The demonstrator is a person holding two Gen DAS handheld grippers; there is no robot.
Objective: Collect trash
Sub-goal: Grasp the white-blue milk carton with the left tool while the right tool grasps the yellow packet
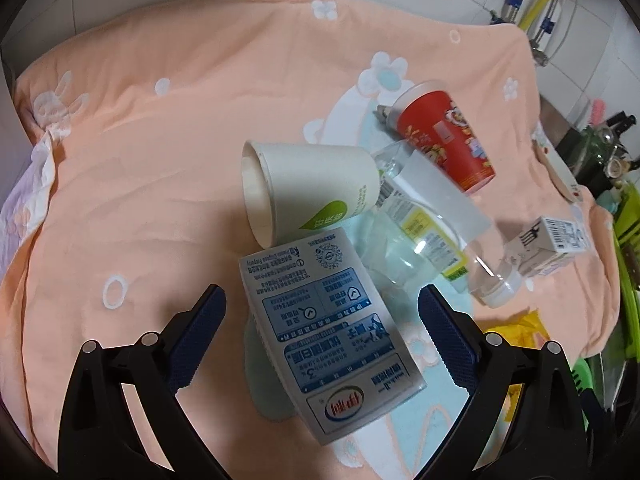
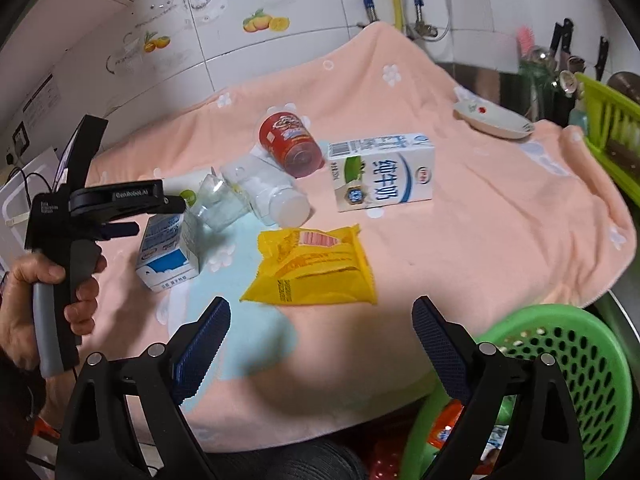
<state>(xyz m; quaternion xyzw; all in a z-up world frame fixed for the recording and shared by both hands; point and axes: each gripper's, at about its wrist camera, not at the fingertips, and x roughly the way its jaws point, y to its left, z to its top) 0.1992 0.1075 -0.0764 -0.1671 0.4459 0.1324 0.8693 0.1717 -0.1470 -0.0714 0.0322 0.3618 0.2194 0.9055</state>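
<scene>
1. While both sets of tongs stand spread wide with nothing between their pads, the trash lies scattered on a worktop covered by a peach flowered towel (image 1: 168, 128).
2. The left tongs (image 1: 322, 320) hang above a small blue-and-white milk carton (image 1: 324, 332), which shows between the two pads in the left wrist view; the pads are not touching it.
3. From the right wrist view, a hand (image 2: 48, 292) holds the left tool by its grey handle at the left edge, and the same small carton (image 2: 170, 256) stands just below its tip.
4. Just beyond that carton, a white paper cup (image 1: 312, 188) lies on its side with its mouth toward the left of the left wrist view.
5. A clear plastic bottle (image 1: 432, 240) with a white cap lies beside the cup, touching it, and a red cup (image 1: 444, 136) lies on its side behind the bottle.
6. The right tongs (image 2: 320, 328) hover over bare towel, near a yellow snack wrapper (image 2: 312, 268) that lies flat just ahead of them.
7. A larger white milk carton (image 2: 384, 172) lies on its side beyond the wrapper, to the right of the red cup.
8. A green perforated basket (image 2: 568, 344) sits at the lower right, below the towel's edge, with some orange and red packaging inside.
9. A small white dish (image 2: 494, 120) rests on the far right part of the towel, well apart from the trash.
</scene>
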